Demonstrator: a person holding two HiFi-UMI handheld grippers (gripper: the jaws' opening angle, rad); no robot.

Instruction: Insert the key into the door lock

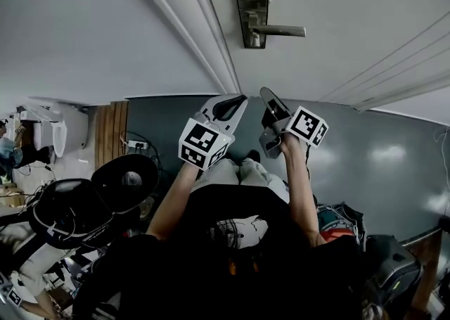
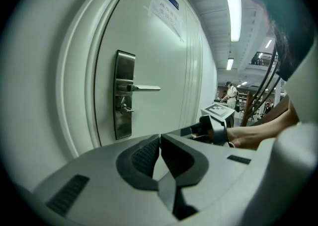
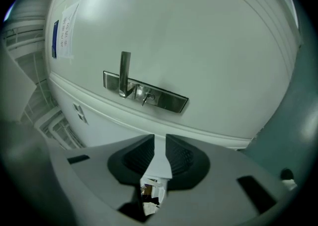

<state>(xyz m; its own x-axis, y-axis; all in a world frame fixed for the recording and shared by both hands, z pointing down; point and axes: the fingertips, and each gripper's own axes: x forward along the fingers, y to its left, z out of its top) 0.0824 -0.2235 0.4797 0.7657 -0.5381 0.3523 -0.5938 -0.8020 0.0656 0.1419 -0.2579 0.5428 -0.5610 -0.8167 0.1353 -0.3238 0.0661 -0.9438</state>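
Observation:
A steel lock plate point(image 1: 250, 10) with a lever handle point(image 1: 281, 30) sits on the white door. A small metal key point(image 2: 125, 109) sticks out of the plate point(image 2: 124, 96) below the lever point(image 2: 144, 88); it shows again as the key point(image 3: 144, 98) on the plate point(image 3: 159, 98) in the right gripper view. My left gripper point(image 1: 228, 104) point(image 2: 160, 138) is shut and empty, short of the door. My right gripper point(image 1: 271, 100) point(image 3: 160, 140) stands beside it, jaws a narrow gap apart with nothing between them, aimed below the plate.
A paper notice point(image 2: 166, 11) is stuck high on the door. The door frame point(image 1: 204, 30) runs left of the lock. Grey floor point(image 1: 380, 157) lies below. A black round stool point(image 1: 126, 181) and cables are at my left, bags point(image 1: 337, 220) at my right. A person point(image 2: 231, 93) stands far off.

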